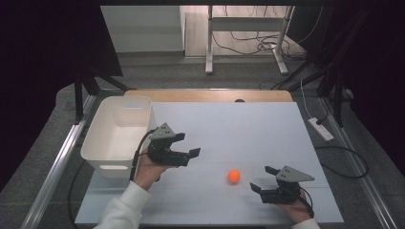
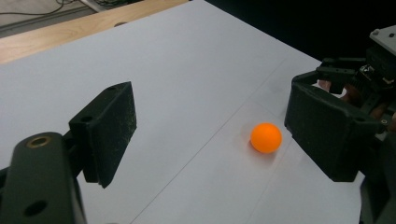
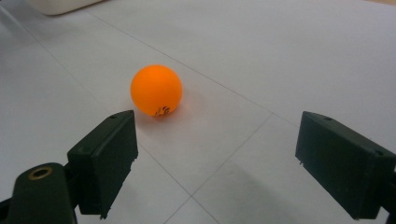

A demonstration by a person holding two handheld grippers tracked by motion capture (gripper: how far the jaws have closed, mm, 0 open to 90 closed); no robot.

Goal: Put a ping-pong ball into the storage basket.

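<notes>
Orange ball (image 1: 233, 176) sat loose on the white table (image 1: 248, 129), just left of the right gripper (image 1: 263, 179). Both grippers gaped wide, empty. Best approach, I'd judge: centre the ball between jaws, close gently; left gripper (image 1: 187, 144) idle.

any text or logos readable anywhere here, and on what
Ball: a small dark print low on its side, too small and blurred to read.
Bin, grippers, table: no text seen.
</notes>
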